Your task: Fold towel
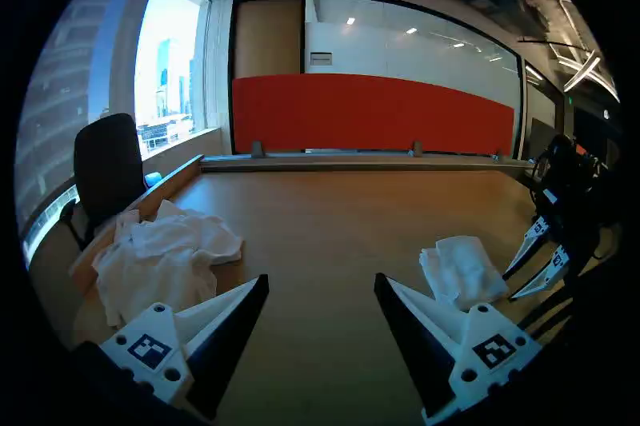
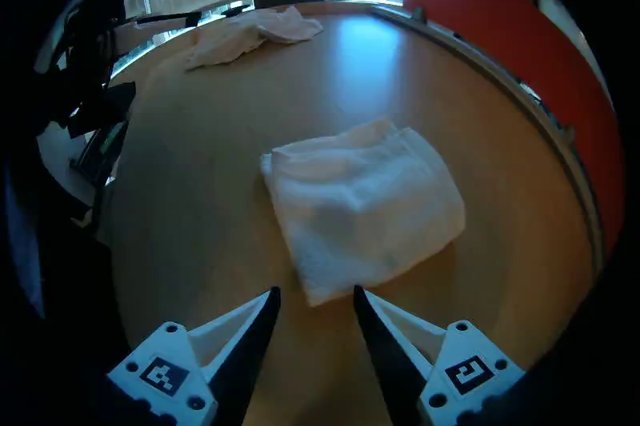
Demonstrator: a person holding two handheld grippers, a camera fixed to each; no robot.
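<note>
Left gripper view: right tool (image 1: 510, 285) half-dark.

free: bare table (image 1: 336, 218) centre | obstacles: folded towel (image 2: 364, 206), towel heap (image 1: 164, 254) at edge by chair (image 1: 108, 166)

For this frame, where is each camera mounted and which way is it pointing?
Left gripper view: rides the left gripper, facing level across the table toward the red partition; its own open fingers show below, the right gripper at the far right.
Right gripper view: rides the right gripper, tilted down at the folded towel; its own open fingers frame the near corner.
Shared: folded towel, crumpled towel pile, office chair, red partition, table.
</note>
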